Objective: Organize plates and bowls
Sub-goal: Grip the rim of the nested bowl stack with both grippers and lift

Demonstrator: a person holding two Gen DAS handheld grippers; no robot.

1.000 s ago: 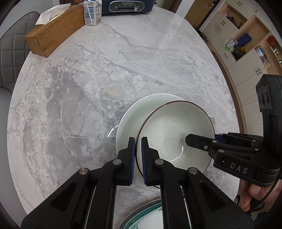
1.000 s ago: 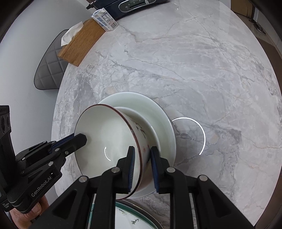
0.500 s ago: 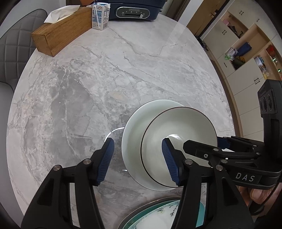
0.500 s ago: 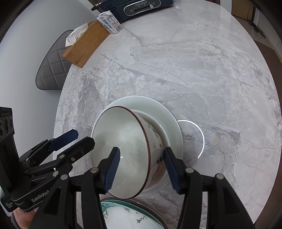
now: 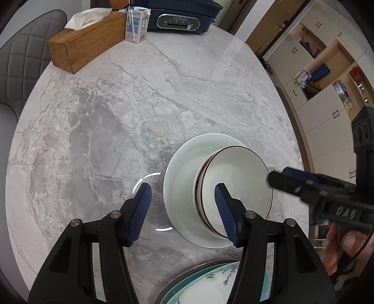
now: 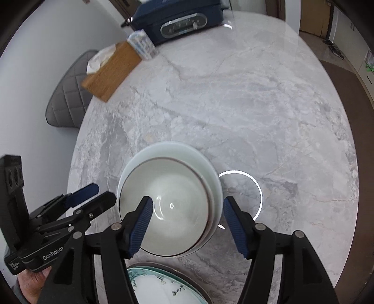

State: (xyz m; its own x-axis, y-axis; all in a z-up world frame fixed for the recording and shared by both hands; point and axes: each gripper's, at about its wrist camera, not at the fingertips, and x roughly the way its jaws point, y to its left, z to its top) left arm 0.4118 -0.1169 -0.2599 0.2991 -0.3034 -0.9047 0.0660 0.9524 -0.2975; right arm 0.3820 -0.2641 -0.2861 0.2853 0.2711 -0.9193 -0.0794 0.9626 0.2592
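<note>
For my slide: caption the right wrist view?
Right gripper opening above a bowl set on a white plate.

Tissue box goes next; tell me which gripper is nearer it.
Left. The left gripper hangs at the bowl's side facing the tissue box; the right gripper, jaws opening astride the bowl's rim, is at the opposite side.

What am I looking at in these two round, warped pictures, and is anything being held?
There is no robot here: a person holds a pair of hand-operated tongs in each hand, and a wide-angle camera on each looks along its fingers. One picture is from the left tongs, the other from the right tongs. Below them, on a marble table, a bowl sits in a white plate; a green-patterned plate lies nearer the camera. A tissue box, milk carton and dark blue appliance stand at the far edge. Nothing is held: the left tongs stand open, the right are opening, touching nothing.
</note>
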